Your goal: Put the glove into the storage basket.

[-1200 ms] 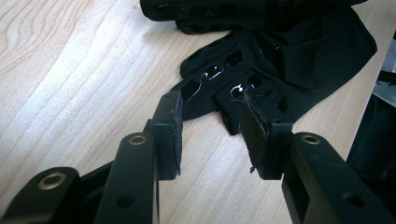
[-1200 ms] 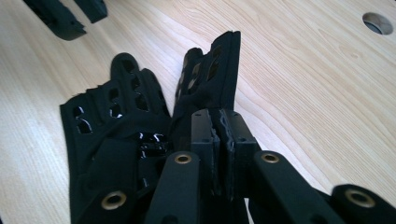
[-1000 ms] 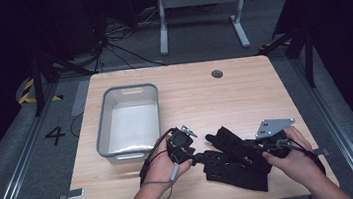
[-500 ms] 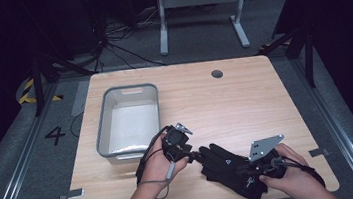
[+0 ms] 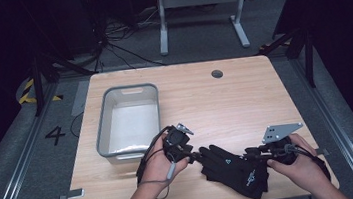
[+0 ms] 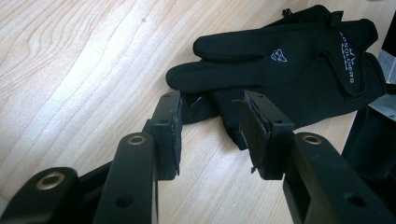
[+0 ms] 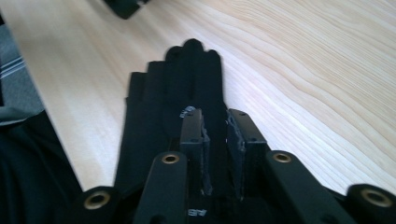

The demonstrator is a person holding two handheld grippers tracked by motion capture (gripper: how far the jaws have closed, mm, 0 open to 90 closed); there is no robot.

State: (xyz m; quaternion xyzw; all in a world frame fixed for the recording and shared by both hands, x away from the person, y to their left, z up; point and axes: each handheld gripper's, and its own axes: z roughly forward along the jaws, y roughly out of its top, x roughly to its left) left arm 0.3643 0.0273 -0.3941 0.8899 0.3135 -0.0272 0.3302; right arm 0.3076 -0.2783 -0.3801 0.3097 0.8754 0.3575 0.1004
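A black glove (image 5: 234,169) with small white print lies flat on the wooden table (image 5: 245,101), near the front edge, fingers pointing left. My left gripper (image 5: 194,154) is open just off those fingertips; in the left gripper view the glove (image 6: 289,60) lies ahead of the jaws, and a lower black finger reaches to the gap of the gripper (image 6: 212,126). My right gripper (image 5: 252,152) is at the cuff end. In the right gripper view its jaws (image 7: 215,140) stand close together with black glove (image 7: 187,88) fabric between them.
A grey bin (image 5: 129,120) with nothing in it stands on the table's left half, just behind my left hand. More black fabric (image 5: 323,167) lies under my right hand by the front right edge. A round hole (image 5: 217,73) sits near the back edge.
My right gripper pulled the glove toward the front edge, then moved right and slightly back, drawing it out flat. My left gripper has stayed almost in place.
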